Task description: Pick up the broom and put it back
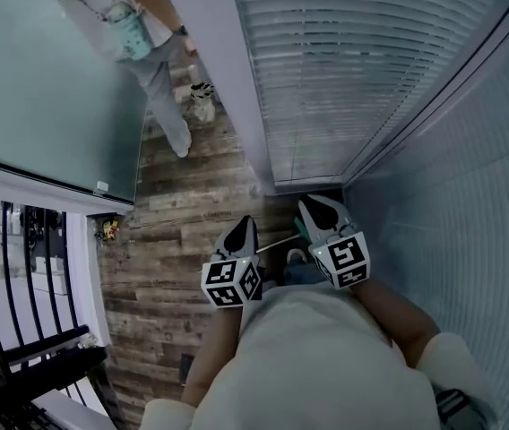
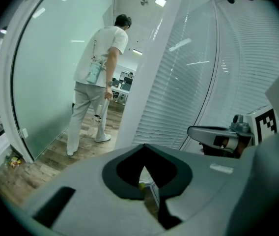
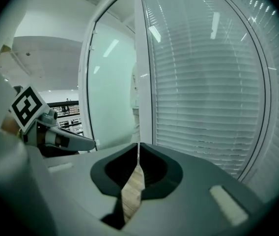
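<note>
No broom shows clearly in any view. In the head view a thin pale rod [image 1: 279, 243] with a green end runs between my two grippers near the floor; I cannot tell whether it is the broom's handle. My left gripper [image 1: 247, 224] is held over the wooden floor with its jaws shut tip to tip, as the left gripper view [image 2: 144, 147] shows. My right gripper [image 1: 312, 204] is beside it, closer to the blinds. Its jaws [image 3: 138, 147] meet at the tips with only floor showing through the gap behind them. Neither holds anything I can see.
A person [image 1: 160, 52] stands further down the corridor, back turned, with a small object [image 1: 202, 102] by the feet. A frosted glass wall [image 1: 48, 106] lines the left, windows with blinds [image 1: 344, 70] the right and the corner. A black rack [image 1: 30, 365] stands at lower left.
</note>
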Motion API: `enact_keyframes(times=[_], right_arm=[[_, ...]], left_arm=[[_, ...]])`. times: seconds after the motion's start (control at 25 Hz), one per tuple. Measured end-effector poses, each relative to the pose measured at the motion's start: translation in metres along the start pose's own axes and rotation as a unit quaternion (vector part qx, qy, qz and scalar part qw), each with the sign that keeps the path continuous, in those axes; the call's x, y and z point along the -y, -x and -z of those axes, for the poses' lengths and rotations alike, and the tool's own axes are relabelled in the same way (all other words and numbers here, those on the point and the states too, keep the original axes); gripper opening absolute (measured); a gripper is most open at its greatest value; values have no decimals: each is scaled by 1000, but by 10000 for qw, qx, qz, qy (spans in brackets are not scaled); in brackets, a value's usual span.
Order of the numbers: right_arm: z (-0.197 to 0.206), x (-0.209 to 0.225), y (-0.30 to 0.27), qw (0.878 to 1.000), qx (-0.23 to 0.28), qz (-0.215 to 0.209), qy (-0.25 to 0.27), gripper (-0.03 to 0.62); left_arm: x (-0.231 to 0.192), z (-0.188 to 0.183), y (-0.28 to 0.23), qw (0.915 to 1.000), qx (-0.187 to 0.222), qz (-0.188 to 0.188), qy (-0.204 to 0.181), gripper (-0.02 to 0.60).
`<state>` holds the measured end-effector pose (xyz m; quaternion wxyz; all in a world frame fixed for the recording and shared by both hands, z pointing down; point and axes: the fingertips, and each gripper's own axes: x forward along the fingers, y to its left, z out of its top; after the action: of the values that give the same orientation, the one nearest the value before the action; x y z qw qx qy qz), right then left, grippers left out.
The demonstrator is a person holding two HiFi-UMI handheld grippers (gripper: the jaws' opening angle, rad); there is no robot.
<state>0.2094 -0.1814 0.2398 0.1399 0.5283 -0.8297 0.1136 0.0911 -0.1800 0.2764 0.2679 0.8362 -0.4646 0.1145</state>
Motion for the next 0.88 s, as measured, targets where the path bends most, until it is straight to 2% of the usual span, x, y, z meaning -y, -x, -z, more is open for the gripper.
enact_keyframes(times=[0.48, 0.88], right_arm=[[-28, -31, -8, 9973, 103, -676, 251, 6], [-32, -45, -24, 9936, 76, -1066, 376, 6]], left_arm=[[-2, -21, 10, 9999, 99, 24, -116, 6], [-12, -25, 10, 9997, 184, -149, -62, 6]])
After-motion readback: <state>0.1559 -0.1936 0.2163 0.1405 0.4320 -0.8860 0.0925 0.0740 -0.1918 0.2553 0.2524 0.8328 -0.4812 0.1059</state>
